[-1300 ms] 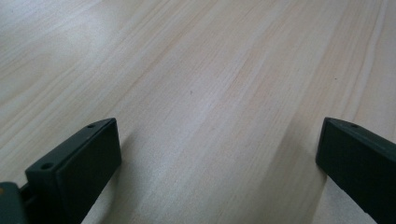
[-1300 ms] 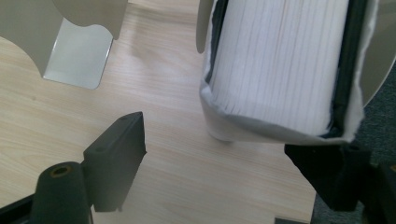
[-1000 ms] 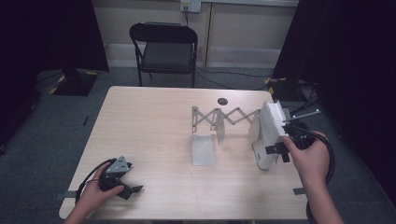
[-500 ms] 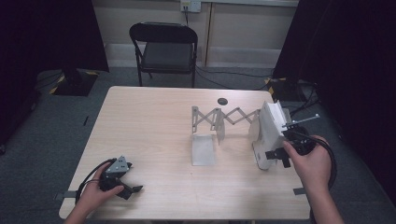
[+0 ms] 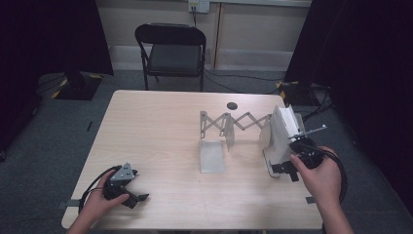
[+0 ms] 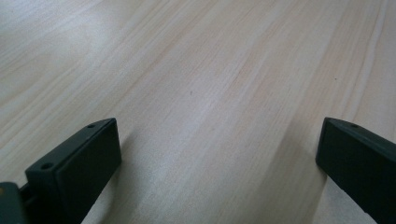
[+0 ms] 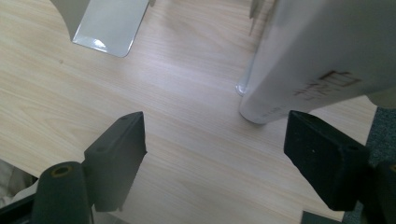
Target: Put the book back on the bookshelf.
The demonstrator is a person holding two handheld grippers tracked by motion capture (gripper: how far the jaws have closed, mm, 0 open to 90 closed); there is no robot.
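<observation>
A white book (image 5: 281, 132) stands upright at the right end of a metal scissor-type book rack (image 5: 243, 122) on the wooden table (image 5: 156, 131). The rack's left plate (image 5: 213, 156) lies flat toward me. My right gripper (image 5: 288, 169) is at the book's near bottom corner, open. In the right gripper view its jaws stand wide over bare wood, midpoint (image 7: 217, 163), with the book (image 7: 327, 51) just ahead of the right jaw and the plate (image 7: 109, 23) at the top left. My left gripper (image 5: 131, 194) rests low at the table's near left corner, open (image 6: 219, 158), nothing between its jaws.
A small black round mark (image 5: 232, 105) sits on the table behind the rack. A black folding chair (image 5: 174, 48) stands beyond the far edge. Dark curtains hang at both sides. The table's right edge is close to the book.
My right hand has crept slightly toward me beside the book. The left hand has kept still and both pairs of jaws stand as before.
</observation>
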